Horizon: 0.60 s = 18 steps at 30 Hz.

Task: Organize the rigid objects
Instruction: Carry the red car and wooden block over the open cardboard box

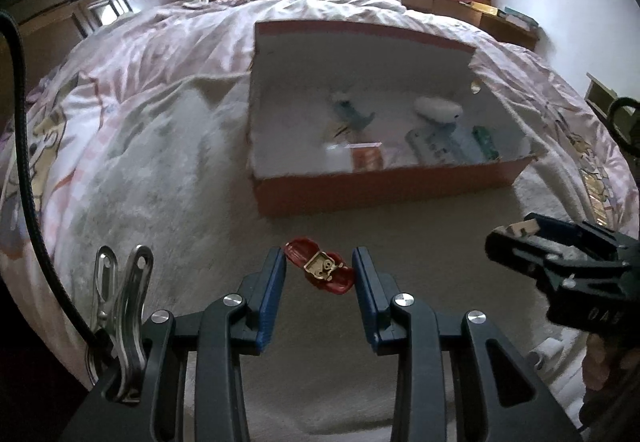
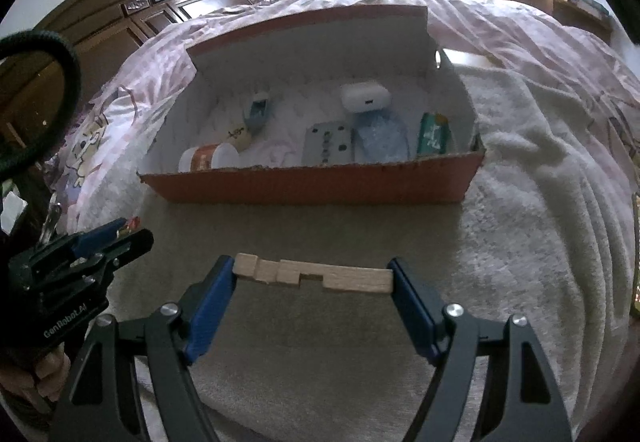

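On bed, orange box (image 2: pixel 312 187) is set open on pale blanket (image 2: pixel 520 209); small items seen inside, among them white case (image 2: pixel 365 95) and green pack (image 2: pixel 432 133). Notched wooden block (image 2: pixel 316 274) is clamped endwise between fingers of right gripper (image 2: pixel 313 276), in front of box. Left gripper (image 1: pixel 320 266) is held spread, nothing grasped; red toy piece (image 1: pixel 320 270) lies on blanket between its fingers, contact with pads cannot be told. Metal clip (image 1: pixel 120 306) seen at left.
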Available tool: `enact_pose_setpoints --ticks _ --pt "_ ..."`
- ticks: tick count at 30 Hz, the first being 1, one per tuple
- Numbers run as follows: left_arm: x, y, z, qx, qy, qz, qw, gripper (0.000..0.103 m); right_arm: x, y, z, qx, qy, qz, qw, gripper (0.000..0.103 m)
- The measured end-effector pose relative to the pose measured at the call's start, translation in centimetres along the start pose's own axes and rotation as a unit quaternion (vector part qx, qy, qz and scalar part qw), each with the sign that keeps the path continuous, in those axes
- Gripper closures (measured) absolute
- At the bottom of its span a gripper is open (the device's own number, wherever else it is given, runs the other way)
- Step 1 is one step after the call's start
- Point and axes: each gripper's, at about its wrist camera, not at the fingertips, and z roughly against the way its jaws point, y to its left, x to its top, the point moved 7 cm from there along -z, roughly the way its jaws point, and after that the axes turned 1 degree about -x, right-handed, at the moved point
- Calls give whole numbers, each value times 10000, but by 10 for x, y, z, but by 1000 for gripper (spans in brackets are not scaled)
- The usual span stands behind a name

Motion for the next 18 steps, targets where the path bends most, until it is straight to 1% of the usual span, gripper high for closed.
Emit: enact_pose_setpoints --ticks 5,13,18 --pt "14 -11 3 -67 -67 -77 9999 68 6 -4 7 64 -61 -32 10000 22" --pt "45 -24 6 -133 -228 -179 9995 68 34 -14 30 272 -305 -75 9991 22" --pt "60 -29 5 -100 -310 -267 9991 68 47 -17 32 237 -384 -46 9990 22"
